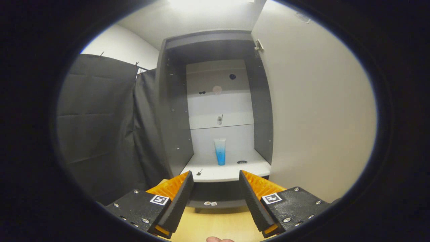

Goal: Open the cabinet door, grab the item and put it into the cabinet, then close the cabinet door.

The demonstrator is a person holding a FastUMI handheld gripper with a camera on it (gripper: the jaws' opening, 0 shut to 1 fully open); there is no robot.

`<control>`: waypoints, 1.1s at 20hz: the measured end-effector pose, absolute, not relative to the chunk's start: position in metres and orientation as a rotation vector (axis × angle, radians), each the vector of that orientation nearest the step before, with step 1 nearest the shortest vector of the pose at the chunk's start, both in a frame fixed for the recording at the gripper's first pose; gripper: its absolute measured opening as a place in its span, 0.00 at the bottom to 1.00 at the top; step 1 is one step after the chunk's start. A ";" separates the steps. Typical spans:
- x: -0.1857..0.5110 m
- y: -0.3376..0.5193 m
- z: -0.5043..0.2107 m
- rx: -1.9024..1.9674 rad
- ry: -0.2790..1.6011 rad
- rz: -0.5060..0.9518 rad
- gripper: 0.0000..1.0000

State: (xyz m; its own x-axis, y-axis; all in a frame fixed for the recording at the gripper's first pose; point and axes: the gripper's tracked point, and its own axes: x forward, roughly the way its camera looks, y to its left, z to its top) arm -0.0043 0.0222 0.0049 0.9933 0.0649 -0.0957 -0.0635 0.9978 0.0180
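Fisheye view looking fwd along one handheld two-finger gripper [216,178]. Its 2 ribbed fingers [179,198] stand spread wide apart w/ nothing between them; each finger mount carries 1 small square black-and-white marker tag, no readable text.

Beyond the fingers: a tall dark-grey cabinet [174,127] w/ pale back panels, open. Its large off-white door [319,111] is swung out to the right side, w/ 1 metal hinge [258,45] visible near the top corner.

Inside, on the white lower shelf [231,173], stands 1 translucent tube-shaped bottle [220,152], clear at top fading to blue at its base, upright, towards the back of the shelf, well ahead of the fingertips & roughly centred btwn them. Any label on it is too small to read. Also on that shelf: 1 small dark round spot [242,162] just right of the bottle, and 1 tiny dark mark [199,173] near the front-left edge. Higher up on the back panel, 1 small metal fitting [220,119]; above that, a few dark holes.

Below the shelf, a light wooden tabletop [215,225] runs under the gripper. A fingertip of a person's hand [218,239] peeks in at the very bottom. Left of the cabinet hangs plain black cloth [100,134].
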 end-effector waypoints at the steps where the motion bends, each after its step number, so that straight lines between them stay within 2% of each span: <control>1: -0.023 0.018 0.003 0.024 0.106 0.069 0.85; 9: -0.145 -0.036 -0.021 0.040 0.164 0.014 0.85; 14: -0.179 -0.094 0.015 0.076 0.094 -0.019 0.85; 22: -0.155 -0.217 0.065 0.003 -0.036 -0.159 0.85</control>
